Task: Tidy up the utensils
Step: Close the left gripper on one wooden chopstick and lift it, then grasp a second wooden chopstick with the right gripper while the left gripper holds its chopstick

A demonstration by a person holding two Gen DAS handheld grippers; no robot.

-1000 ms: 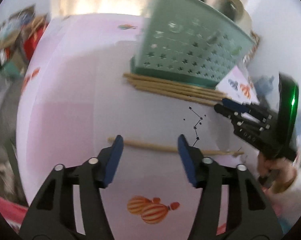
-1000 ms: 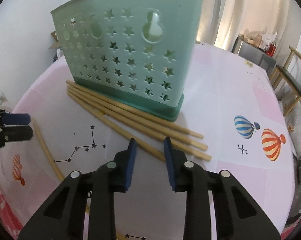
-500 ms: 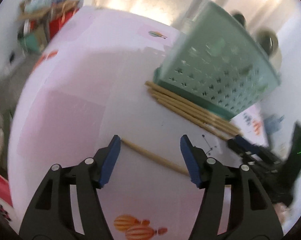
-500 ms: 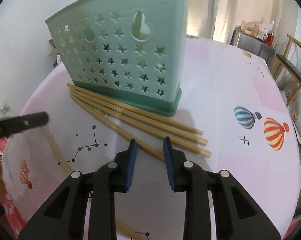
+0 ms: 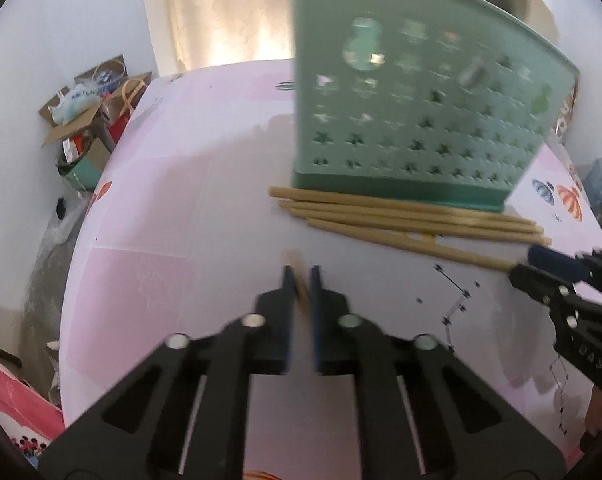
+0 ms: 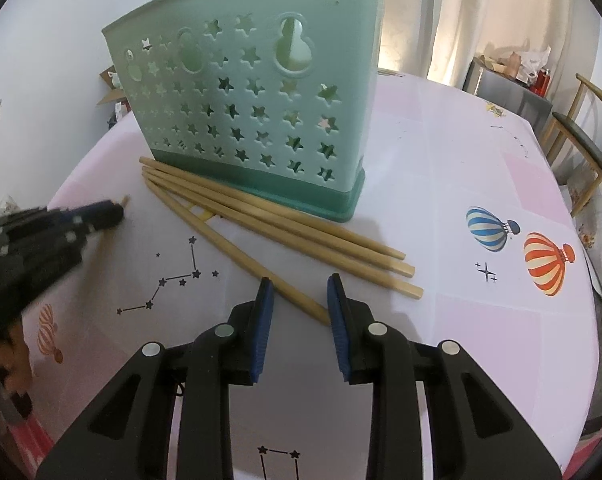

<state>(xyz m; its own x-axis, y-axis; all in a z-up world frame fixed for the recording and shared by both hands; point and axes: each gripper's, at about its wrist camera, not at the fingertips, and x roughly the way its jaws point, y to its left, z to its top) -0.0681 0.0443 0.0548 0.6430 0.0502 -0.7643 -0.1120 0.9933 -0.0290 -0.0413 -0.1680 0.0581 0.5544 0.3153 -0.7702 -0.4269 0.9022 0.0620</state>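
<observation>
pink balloon-print tablecloth (image 6: 481, 152), white curtains (image 6: 453, 16)

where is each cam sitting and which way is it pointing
Left wrist: rides the left gripper, angled down at the pink tablecloth; its jaws are shut on a single bamboo chopstick.
Right wrist: rides the right gripper, angled down, jaws open around a chopstick end.
Both views share the mint-green star-punched plastic utensil basket and four loose bamboo chopsticks; each shows the other gripper.
</observation>
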